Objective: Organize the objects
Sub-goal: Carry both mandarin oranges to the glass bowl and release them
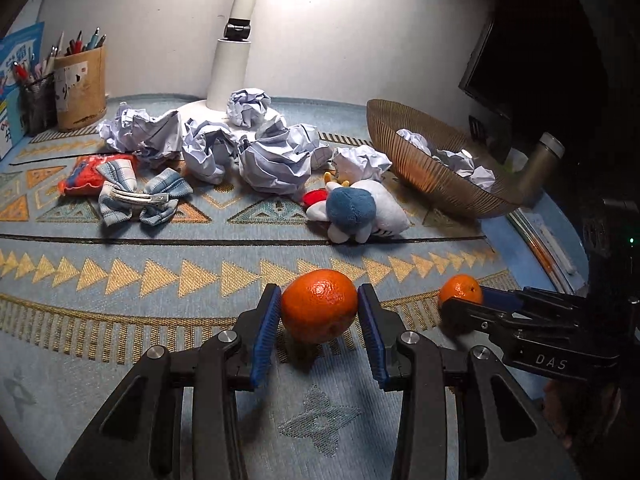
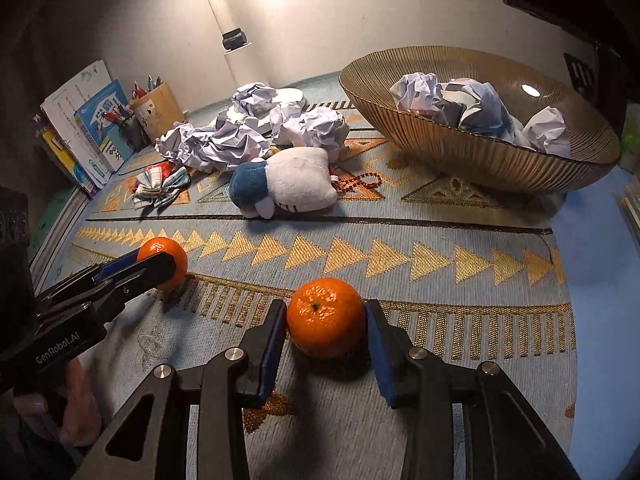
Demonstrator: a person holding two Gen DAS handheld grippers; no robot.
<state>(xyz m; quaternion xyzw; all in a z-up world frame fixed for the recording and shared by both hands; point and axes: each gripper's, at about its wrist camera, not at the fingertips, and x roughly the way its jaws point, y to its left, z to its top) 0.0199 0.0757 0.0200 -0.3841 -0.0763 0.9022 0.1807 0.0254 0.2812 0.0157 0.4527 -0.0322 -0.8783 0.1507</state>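
Each gripper is straddling its own orange on the patterned mat, the left gripper (image 1: 319, 322) pressing its pads against the left orange (image 1: 319, 305) and the right gripper (image 2: 326, 334) closing around the right orange (image 2: 326, 317), probably to carry both away from the paper-filled bowl (image 2: 460, 148).

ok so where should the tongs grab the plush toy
Take the plush toy across its white body, coming from above. It lies on its side on the mat, and that is its broadest soft part; the blue head is rounder.
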